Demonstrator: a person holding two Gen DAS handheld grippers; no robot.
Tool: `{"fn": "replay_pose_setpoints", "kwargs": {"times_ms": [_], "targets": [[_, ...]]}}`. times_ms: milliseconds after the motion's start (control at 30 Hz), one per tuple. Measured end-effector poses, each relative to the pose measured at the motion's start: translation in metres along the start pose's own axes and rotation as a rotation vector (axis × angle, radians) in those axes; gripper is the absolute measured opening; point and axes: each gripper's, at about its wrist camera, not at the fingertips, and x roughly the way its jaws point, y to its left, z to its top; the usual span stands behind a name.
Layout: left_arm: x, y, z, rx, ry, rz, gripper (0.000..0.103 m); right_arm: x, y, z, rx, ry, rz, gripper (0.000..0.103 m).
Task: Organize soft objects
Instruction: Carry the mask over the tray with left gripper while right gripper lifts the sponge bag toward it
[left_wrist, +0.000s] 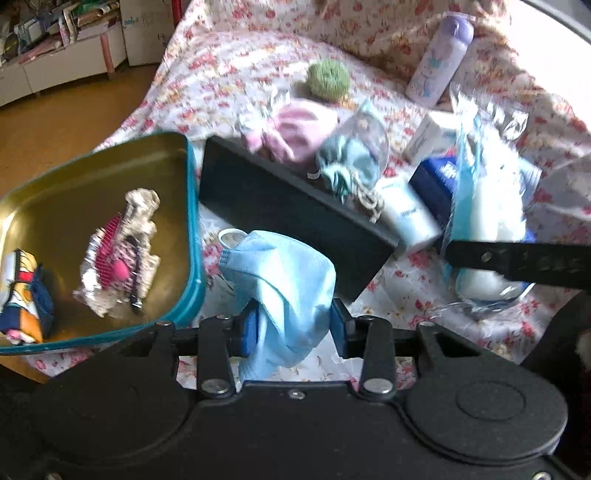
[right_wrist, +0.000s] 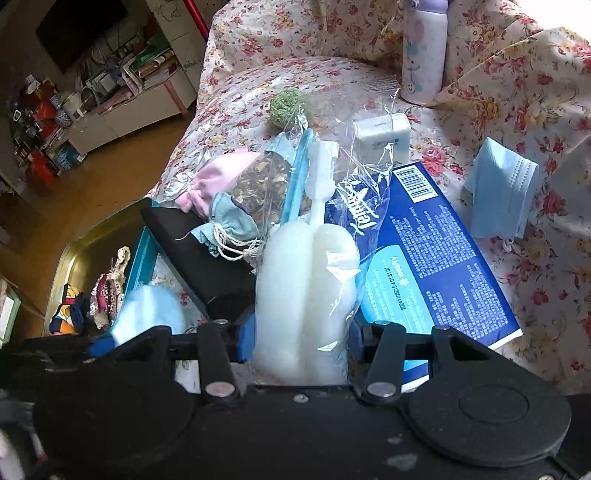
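Note:
My left gripper (left_wrist: 293, 328) is shut on a crumpled light-blue face mask (left_wrist: 280, 266), held just right of a teal-rimmed gold tin (left_wrist: 192, 206). Inside the tin lie hair clips (left_wrist: 122, 254) and a colourful cloth (left_wrist: 22, 291). My right gripper (right_wrist: 301, 338) is shut on a white sponge brush (right_wrist: 303, 266) in clear plastic wrap, above a blue tissue box (right_wrist: 443, 266). A second blue mask (right_wrist: 502, 192) lies on the floral cover at the right. A pink pouch (right_wrist: 221, 177), a teal drawstring pouch (right_wrist: 232, 225) and a green fuzzy ball (right_wrist: 290, 107) sit further back.
A long black box (left_wrist: 288, 214) lies between the tin and the pile. A white tube (left_wrist: 406, 218), a small white carton (right_wrist: 382, 134) and a lilac-capped bottle (right_wrist: 423, 59) stand on the floral cover (right_wrist: 332, 74). Left of the cover are bare floor and cluttered shelves.

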Motion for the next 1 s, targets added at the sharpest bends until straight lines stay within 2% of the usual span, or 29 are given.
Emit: {"fn": "replay_pose_setpoints", "kwargs": {"times_ms": [300,700,833,1000], "targets": [[-0.035,0.018,0.006,-0.032,-0.041,0.038,0.039,-0.005,0.01,-0.004,-0.034,-0.029,-0.059,0.048],[-0.056,0.063,-0.003,-0.117,-0.07,0.161,0.039,-0.015,0.041,-0.012,-0.171,-0.051,-0.153,0.047],[-0.058,0.079,-0.004,-0.142,-0.073,0.189,0.039,-0.012,0.06,-0.019,-0.202,-0.004,-0.103,0.047],[-0.06,0.104,0.002,-0.18,-0.08,0.232,0.039,-0.003,0.104,-0.022,-0.266,0.064,-0.019,0.048]]}}
